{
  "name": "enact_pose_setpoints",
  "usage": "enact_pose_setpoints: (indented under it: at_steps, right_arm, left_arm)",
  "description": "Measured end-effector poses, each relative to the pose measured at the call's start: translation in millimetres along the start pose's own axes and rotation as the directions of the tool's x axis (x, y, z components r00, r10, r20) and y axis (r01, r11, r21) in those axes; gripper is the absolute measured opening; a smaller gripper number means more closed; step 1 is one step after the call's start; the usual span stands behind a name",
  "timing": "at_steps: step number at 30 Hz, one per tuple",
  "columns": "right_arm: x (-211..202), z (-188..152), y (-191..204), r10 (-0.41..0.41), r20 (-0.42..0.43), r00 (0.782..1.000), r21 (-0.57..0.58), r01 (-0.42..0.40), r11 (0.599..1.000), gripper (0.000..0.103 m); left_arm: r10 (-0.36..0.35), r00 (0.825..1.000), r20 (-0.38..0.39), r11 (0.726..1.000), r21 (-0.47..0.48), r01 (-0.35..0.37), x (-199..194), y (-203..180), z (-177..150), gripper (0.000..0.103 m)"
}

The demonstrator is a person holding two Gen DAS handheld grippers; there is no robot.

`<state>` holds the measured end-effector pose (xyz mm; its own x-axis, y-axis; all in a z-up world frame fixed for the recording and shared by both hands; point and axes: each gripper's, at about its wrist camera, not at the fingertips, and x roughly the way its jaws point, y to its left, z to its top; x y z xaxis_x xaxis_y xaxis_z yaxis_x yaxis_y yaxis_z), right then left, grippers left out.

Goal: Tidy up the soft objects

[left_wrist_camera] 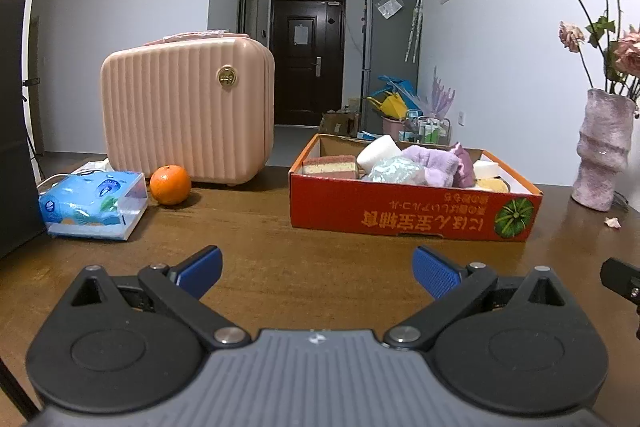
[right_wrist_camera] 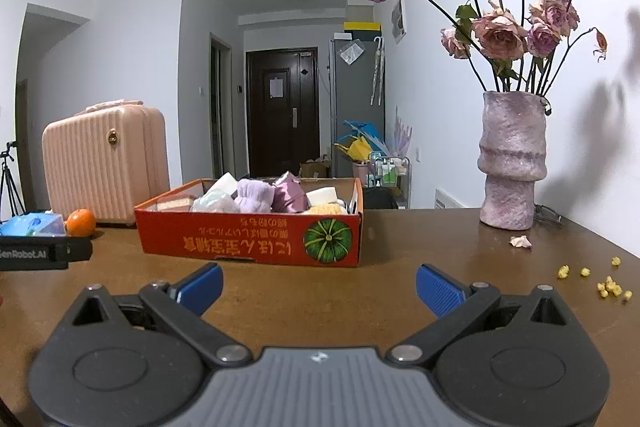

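Both grippers, left (left_wrist_camera: 317,273) and right (right_wrist_camera: 319,287), sit spread wide and empty over the table (left_wrist_camera: 260,227); sponges (left_wrist_camera: 330,165) and cloths (left_wrist_camera: 434,163) fill the red box (left_wrist_camera: 400,211).

Sponges and purple cloths (left_wrist_camera: 434,163) (heaped) fill the red box (left_wrist_camera: 408,213).

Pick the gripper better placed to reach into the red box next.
Left gripper, marginally: jaws open, red box just ahead. Right gripper is equally open, but the box sits off to its left.
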<state>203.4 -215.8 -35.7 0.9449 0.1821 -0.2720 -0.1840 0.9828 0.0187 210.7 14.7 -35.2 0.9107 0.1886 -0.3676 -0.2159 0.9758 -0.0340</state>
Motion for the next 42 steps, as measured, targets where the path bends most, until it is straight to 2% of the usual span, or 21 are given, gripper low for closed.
enact_pose_setpoints:
  at_steps: [12, 22, 28, 35, 42]
  right_arm:
    - [-45.0, -14.6, 13.1, 0.002, -0.035, 0.999, -0.014, -0.003, 1.000, 0.103]
    - [-96.9, -25.8, 20.2, -0.007, -0.033, 0.999, -0.011, 0.007, 1.000, 0.103]
    - [-126.8, -30.9, 22.2, 0.012, -0.040, 0.999, -0.002, -0.012, 1.000, 0.103]
    - [-158.3, -39.5, 28.2, 0.038, -0.055, 0.998, -0.016, -0.039, 0.999, 0.103]
    - [-191.9, -32.7, 37.9, 0.044, -0.020, 0.999, -0.045, -0.045, 0.998, 0.103]
  left_arm:
    - [-0.050, 0.999, -0.021, 0.998, 0.039, 0.050, -47.5, 11.0, -16.7, 0.103]
    - [-0.104, 0.995, 0.006, 0.991, 0.085, 0.103, -108.3, 18.6, -32.7, 0.103]
    - [-0.139, 0.989, 0.041, 0.986, 0.101, 0.135, -146.2, 22.0, -41.7, 0.103]
    - [-0.190, 0.981, 0.044, 0.974, 0.137, 0.183, -181.3, 22.2, -54.8, 0.103]
    - [-0.209, 0.976, 0.067, 0.967, 0.163, 0.196, -206.6, 22.6, -60.9, 0.103]
